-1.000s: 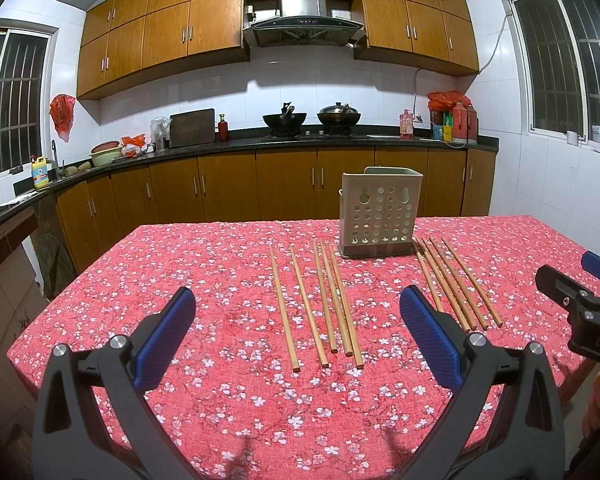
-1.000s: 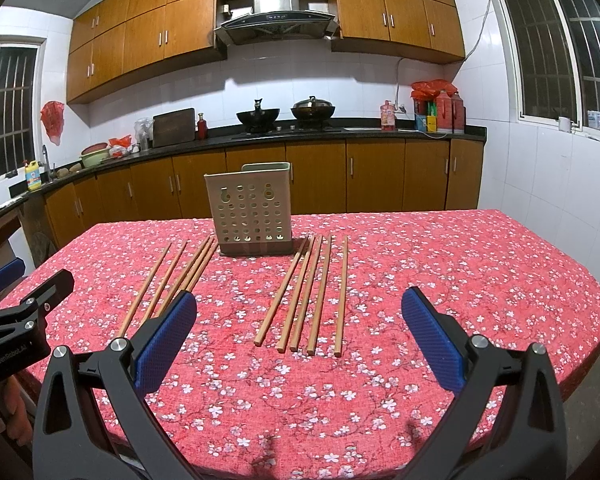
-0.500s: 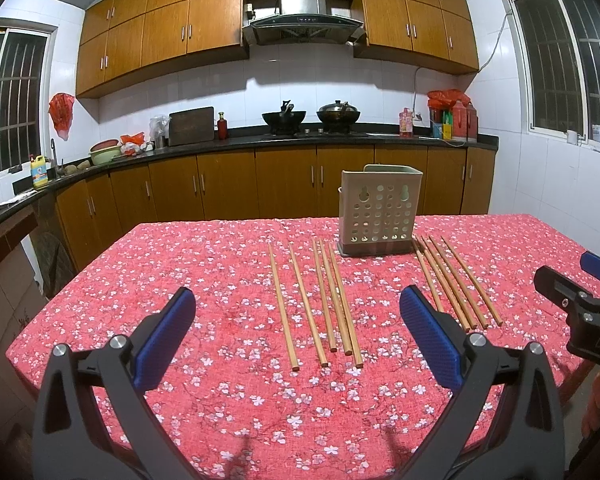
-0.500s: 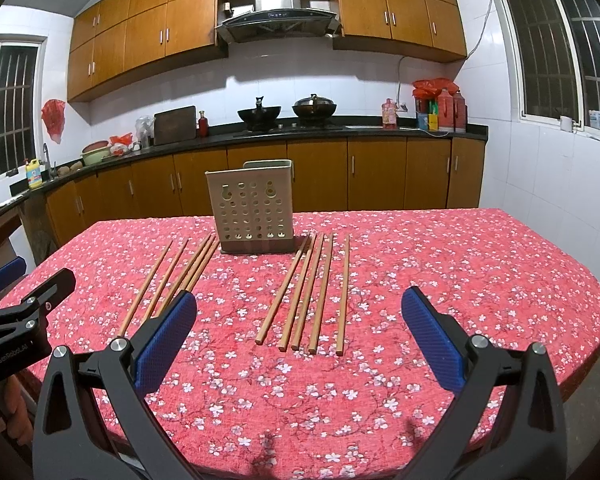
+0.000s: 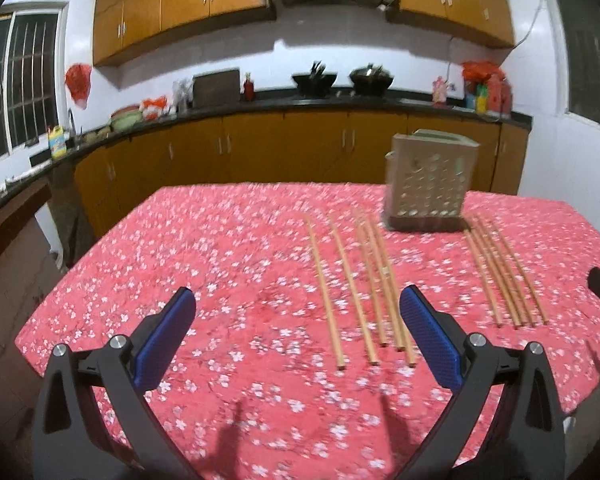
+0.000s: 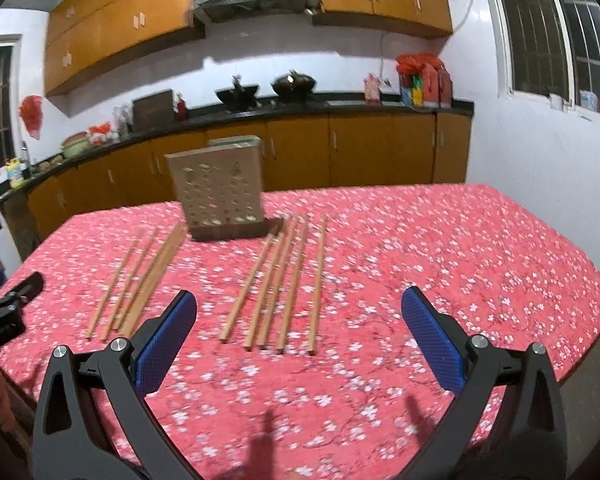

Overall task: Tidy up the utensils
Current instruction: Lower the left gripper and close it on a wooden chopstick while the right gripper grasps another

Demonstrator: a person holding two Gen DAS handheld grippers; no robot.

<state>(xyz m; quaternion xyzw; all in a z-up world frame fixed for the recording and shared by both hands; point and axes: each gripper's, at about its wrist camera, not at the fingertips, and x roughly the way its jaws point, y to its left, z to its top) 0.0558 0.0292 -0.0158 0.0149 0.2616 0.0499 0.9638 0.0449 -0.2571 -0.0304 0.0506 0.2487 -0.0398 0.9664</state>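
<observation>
Both grippers hover above the near edge of the table, each with its blue-padded jaws spread wide and nothing between them. Left gripper [image 5: 296, 332] points at bare cloth; its right pad [image 5: 428, 336] sits just right of the near ends of the left chopsticks [image 5: 356, 284], which lie a little right of centre in its view. Right gripper [image 6: 298, 332] looks straight down the right chopsticks [image 6: 284, 280], whose near ends fall inside the gap between its fingers, though the gripper hangs above them and touches none.

In the left wrist view the right gripper's black tip shows at the far right edge; in the right wrist view the left gripper's black body shows at the far left edge, so the two are held side by side and well apart.

The left chopsticks are a fan of about five sticks, flat on the cloth, running from the near side toward the holder [image 5: 430, 184]. The right chopsticks are about five more, laid likewise on the holder's other side. The holder is a grey perforated box standing upright toward the back of the table, between the far ends of the two groups and just beside them.

The table [image 6: 480, 264] wears a red flowered cloth. Behind it runs a kitchen counter [image 6: 340, 106] with two woks on a stove. Both views are blurred.
</observation>
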